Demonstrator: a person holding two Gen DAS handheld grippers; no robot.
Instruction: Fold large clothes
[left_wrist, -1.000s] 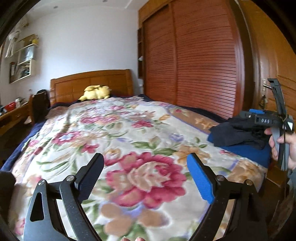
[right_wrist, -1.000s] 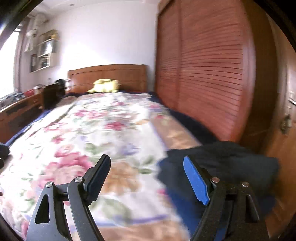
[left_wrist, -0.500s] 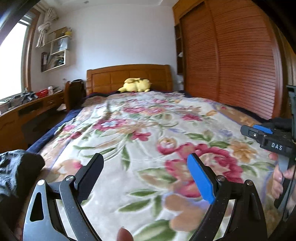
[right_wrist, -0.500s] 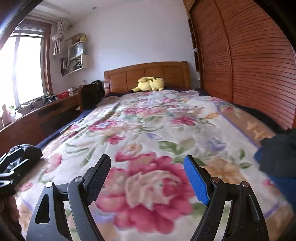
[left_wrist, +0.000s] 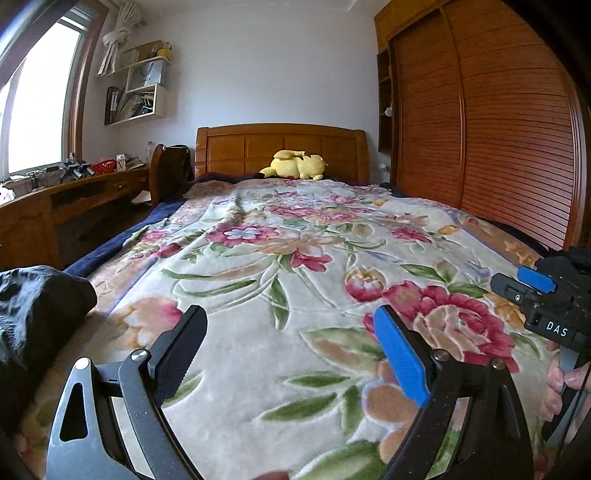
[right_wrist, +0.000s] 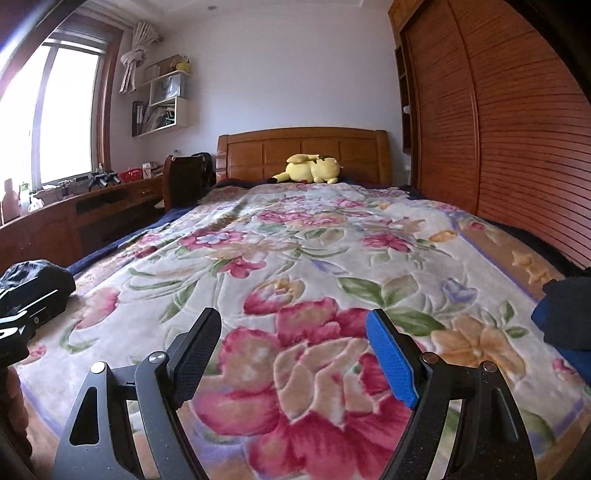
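- Over the foot of the bed (left_wrist: 295, 258), both my grippers hover above the floral blanket (right_wrist: 295, 258) and face the headboard (right_wrist: 303, 155).
- My left gripper (left_wrist: 291, 343) stands wide with nothing between its pads; my right gripper (right_wrist: 293, 350) is spread just as wide and also holds nothing.
- Two dark clothes lie at the foot end of the bed, well apart, with the blanket's big rose between them. One dark bundle (left_wrist: 37, 306) sits at the left corner, on the side toward the window (right_wrist: 55, 118).
- A second dark garment (right_wrist: 569, 306) sits at the right corner, on the side toward the wardrobe (right_wrist: 517, 129), and appears to rest on something blue.
- Both are crumpled heaps, so I cannot tell which way either points or where its long axis runs. I would have to spread one flat first.
- I judge the cloth soft, limp and fairly light. It should sag and drag on the plush blanket, which may grip it a little.
- The best hold looks like an edge or corner, such as a hem or shoulder seam, one gripper at each end. No such edge shows yet, so I would pinch a raised fold and shake the garment open.
- A yellow plush toy (right_wrist: 314, 170) lies against the headboard, well clear of the working area.
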